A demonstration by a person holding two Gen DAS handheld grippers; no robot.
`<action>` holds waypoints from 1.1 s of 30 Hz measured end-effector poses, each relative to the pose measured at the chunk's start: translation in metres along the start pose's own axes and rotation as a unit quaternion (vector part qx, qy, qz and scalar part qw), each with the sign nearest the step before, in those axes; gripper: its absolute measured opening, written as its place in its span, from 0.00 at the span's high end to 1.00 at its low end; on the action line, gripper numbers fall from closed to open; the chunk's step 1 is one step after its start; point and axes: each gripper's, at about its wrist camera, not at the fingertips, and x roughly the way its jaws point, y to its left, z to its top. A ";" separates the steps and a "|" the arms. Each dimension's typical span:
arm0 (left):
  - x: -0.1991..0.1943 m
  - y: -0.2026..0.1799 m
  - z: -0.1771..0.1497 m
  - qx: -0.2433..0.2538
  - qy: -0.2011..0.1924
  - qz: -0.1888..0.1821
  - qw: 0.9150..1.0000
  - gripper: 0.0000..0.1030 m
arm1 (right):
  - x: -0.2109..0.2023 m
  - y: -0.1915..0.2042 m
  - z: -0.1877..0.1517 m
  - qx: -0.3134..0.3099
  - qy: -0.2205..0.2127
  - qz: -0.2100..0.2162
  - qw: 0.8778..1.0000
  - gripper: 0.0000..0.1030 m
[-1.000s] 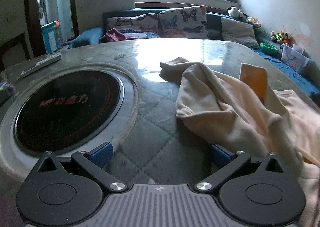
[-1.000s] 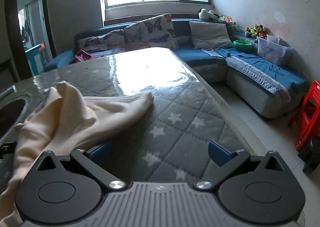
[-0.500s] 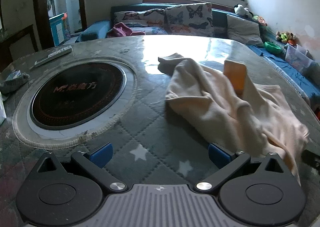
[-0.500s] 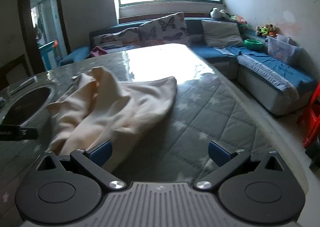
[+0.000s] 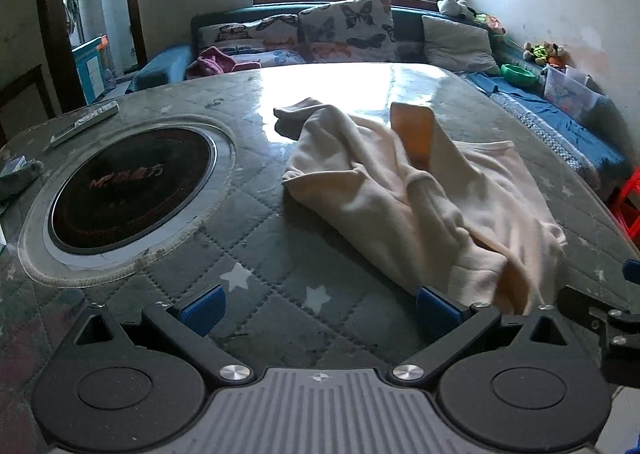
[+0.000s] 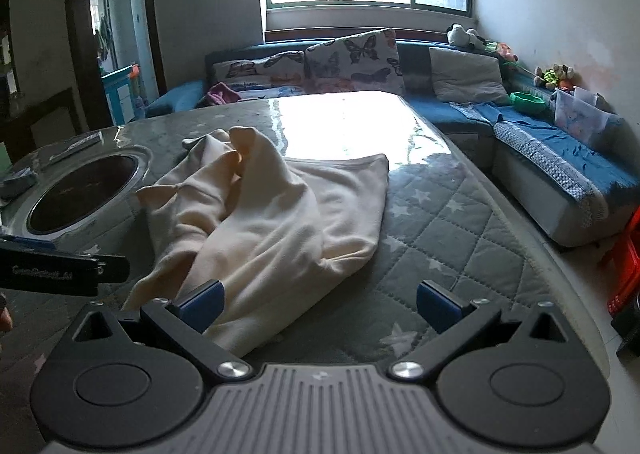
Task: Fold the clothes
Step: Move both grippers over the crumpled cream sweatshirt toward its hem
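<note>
A cream garment (image 5: 416, 193) lies crumpled on the grey quilted table cover (image 5: 280, 262), with an orange patch (image 5: 412, 133) standing up at its far side. In the right wrist view the garment (image 6: 272, 221) spreads from the table's middle toward me. My left gripper (image 5: 318, 304) is open and empty above the table's near edge, its right finger next to the garment's near end. My right gripper (image 6: 318, 304) is open and empty, its left finger beside the garment's near hem. Part of the right gripper shows at the left wrist view's right edge (image 5: 600, 318).
A round black cooktop (image 5: 128, 189) is set into the table at the left, with a remote (image 5: 86, 121) beyond it. A blue sofa with cushions (image 5: 344, 33) runs along the far side and right. A red stool (image 6: 628, 266) stands on the floor at right.
Both grippers have pulled back toward the table's near edge and risen, so more of the garment and table shows. The garment has settled flat on the table.
</note>
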 end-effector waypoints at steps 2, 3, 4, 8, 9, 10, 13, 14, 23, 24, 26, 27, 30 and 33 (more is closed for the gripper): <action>-0.002 -0.001 -0.001 0.002 0.002 0.000 1.000 0.00 | -0.002 0.002 -0.001 -0.002 0.002 0.003 1.000 0.00; -0.003 -0.002 -0.001 0.003 0.003 0.000 1.000 0.00 | -0.003 0.002 -0.002 -0.002 0.003 0.005 1.000 0.00; -0.004 -0.002 -0.002 0.004 0.004 0.000 1.000 0.00 | -0.004 0.002 -0.002 -0.001 0.004 0.007 1.000 0.00; -0.005 -0.003 -0.003 0.007 0.008 0.002 1.000 0.00 | -0.006 0.005 -0.006 -0.002 0.010 0.016 1.000 0.00; -0.006 -0.004 -0.003 0.008 0.009 0.002 1.000 0.00 | -0.007 0.006 -0.006 -0.002 0.010 0.017 1.000 0.00; -0.006 -0.004 -0.004 0.008 0.009 0.003 1.000 0.00 | -0.008 0.007 -0.007 -0.002 0.011 0.018 1.000 0.00; -0.006 -0.004 -0.004 0.010 0.011 0.004 1.000 0.00 | -0.009 0.008 -0.008 -0.003 0.012 0.022 1.000 0.00; -0.006 -0.004 -0.004 0.010 0.012 0.004 1.000 0.00 | -0.010 0.009 -0.008 -0.003 0.012 0.023 1.000 0.00; -0.006 -0.004 -0.005 0.013 0.019 0.007 1.000 0.00 | -0.010 0.013 -0.008 -0.007 0.016 0.025 1.000 0.00; -0.005 -0.005 -0.005 0.014 0.020 0.007 1.000 0.00 | -0.010 0.013 -0.008 -0.007 0.016 0.025 1.000 0.00; -0.006 -0.005 -0.006 0.017 0.021 0.006 1.000 0.00 | -0.010 0.014 -0.008 -0.008 0.016 0.026 0.999 0.00; -0.006 -0.006 -0.006 0.017 0.021 0.006 1.000 0.00 | -0.010 0.014 -0.008 -0.008 0.017 0.027 0.999 0.00; -0.005 -0.007 -0.006 0.019 0.023 0.007 1.000 0.00 | -0.009 0.015 -0.009 -0.010 0.018 0.028 0.999 0.00; -0.005 -0.008 -0.006 0.021 0.026 0.007 0.999 0.00 | -0.009 0.015 -0.008 -0.009 0.018 0.029 0.999 0.00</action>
